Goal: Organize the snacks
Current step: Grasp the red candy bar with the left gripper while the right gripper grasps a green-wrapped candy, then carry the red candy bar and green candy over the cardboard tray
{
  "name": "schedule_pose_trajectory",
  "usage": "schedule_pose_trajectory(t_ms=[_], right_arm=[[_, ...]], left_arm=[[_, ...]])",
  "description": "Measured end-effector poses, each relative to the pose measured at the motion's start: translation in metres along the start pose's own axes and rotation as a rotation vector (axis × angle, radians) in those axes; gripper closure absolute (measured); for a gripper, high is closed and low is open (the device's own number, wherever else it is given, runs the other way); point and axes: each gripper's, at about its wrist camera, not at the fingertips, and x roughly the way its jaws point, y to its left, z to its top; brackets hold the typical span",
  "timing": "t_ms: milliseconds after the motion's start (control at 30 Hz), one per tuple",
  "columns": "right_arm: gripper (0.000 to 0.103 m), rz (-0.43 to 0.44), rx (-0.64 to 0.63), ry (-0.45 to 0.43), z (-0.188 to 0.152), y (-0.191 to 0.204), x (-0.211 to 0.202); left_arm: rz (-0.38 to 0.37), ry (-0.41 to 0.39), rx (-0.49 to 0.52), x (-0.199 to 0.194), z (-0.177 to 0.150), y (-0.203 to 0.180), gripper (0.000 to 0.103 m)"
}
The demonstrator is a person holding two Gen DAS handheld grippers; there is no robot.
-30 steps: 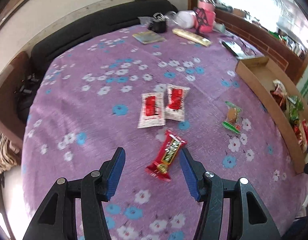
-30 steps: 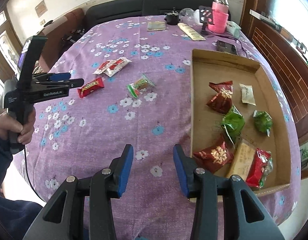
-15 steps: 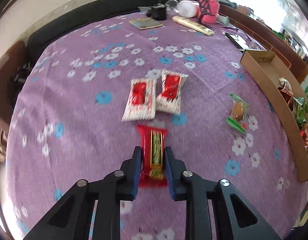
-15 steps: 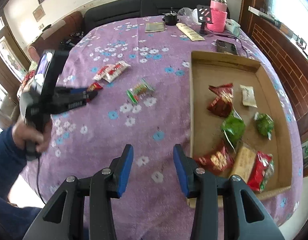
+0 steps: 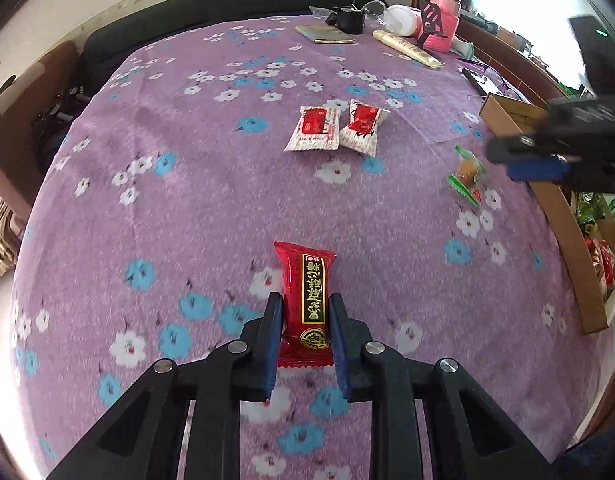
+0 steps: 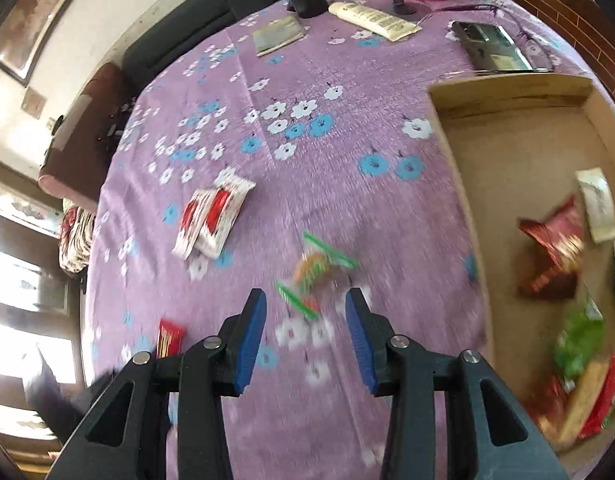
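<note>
With the left gripper [image 5: 305, 320] clamped on the red bar [image 5: 306, 300], a straight lift should clear the counter [image 5: 187, 200] toward the box [image 5: 563, 224], while the right gripper [image 6: 306, 312], fingers apart, lines up on the green snack [image 6: 313, 270].

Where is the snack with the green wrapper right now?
The green-wrapped snack lies on the purple tablecloth, just ahead of the open right claw, between the two white packets and the cardboard box.
</note>
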Motion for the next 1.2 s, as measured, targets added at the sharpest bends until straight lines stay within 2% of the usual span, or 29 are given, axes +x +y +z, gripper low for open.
schedule_pose_trajectory(t_ms=[200, 400, 567, 700, 833, 1067, 1200], right_arm=[[0.064, -0.057, 0.079, 0.049, 0.011, -0.010, 0.026], [0.074, -0.095, -0.032, 0.032, 0.011, 0.010, 0.033], [0.075, -0.041, -0.132, 0.058, -0.016, 0.027, 0.023], [0.075, 0.004, -0.217, 0.072, -0.054, 0.038, 0.011], [0.075, 0.006, -0.284, 0.063, -0.081, 0.043, 0.001], [0.075, 0.028, -0.283, 0.041, -0.096, 0.031, -0.014], [0.075, 0.039, -0.265, 0.041, -0.098, 0.024, -0.016]], left_arm=[[0.009, 0.002, -0.004, -0.003, -0.006, 0.004, 0.080], [0.013, -0.001, -0.011, -0.002, -0.005, 0.007, 0.080], [0.012, -0.010, -0.010, 0.000, -0.001, 0.008, 0.080], [0.004, -0.023, -0.020, 0.002, 0.001, 0.010, 0.080], [0.000, -0.028, -0.049, 0.000, -0.002, 0.013, 0.083], [-0.040, -0.011, -0.100, -0.009, -0.013, 0.010, 0.084], [-0.044, -0.007, -0.084, -0.013, -0.017, -0.002, 0.084]])
